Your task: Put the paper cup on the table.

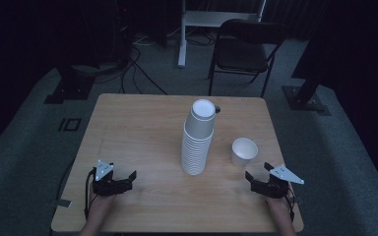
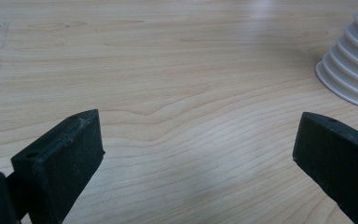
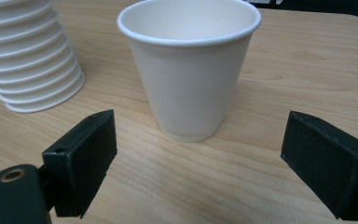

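A tall stack of upside-down white paper cups (image 1: 198,138) stands at the middle of the wooden table (image 1: 142,123); its lower rims show in the left gripper view (image 2: 349,65) and in the right gripper view (image 3: 28,60). A single white cup (image 1: 243,152) stands upright to the right of the stack, just ahead of my right gripper (image 1: 258,174), and it is near and central in the right gripper view (image 3: 189,65). My right gripper (image 3: 198,158) is open with nothing held. My left gripper (image 1: 127,178) rests near the front left, open and empty (image 2: 198,149).
A black folding chair (image 1: 243,49) and a white desk leg (image 1: 182,34) stand beyond the table's far edge. Cables and dark stand bases (image 1: 71,83) lie on the grey carpet around. A person's hands (image 1: 98,209) hold both grippers at the front edge.
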Motion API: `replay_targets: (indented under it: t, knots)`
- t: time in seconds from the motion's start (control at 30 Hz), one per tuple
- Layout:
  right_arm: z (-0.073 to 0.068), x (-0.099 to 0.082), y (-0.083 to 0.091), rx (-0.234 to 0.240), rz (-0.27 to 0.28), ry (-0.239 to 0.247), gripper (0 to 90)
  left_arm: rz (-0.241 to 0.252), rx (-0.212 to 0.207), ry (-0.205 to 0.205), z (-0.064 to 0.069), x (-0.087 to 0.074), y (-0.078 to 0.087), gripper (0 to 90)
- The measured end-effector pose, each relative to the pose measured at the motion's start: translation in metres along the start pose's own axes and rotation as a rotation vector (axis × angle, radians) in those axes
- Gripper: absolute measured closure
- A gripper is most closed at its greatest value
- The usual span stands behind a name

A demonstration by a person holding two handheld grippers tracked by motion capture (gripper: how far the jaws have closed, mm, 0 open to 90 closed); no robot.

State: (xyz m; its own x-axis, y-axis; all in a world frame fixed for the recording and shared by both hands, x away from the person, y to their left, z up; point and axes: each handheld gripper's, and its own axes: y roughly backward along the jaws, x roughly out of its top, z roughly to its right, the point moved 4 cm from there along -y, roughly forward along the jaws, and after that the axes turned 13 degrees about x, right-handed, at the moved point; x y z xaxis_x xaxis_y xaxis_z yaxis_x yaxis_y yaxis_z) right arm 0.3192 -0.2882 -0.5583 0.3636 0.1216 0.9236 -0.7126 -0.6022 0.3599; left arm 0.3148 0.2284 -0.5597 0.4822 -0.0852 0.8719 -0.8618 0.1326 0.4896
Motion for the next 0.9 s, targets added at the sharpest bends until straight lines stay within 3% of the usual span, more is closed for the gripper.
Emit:
replay_targets:
  t: [0.9]
  knots:
    - [0.011,-0.018,0.026,-0.065,0.048,-0.052,12.1,0.015,0.041,0.003,-0.002,0.0,0.002,1.7]
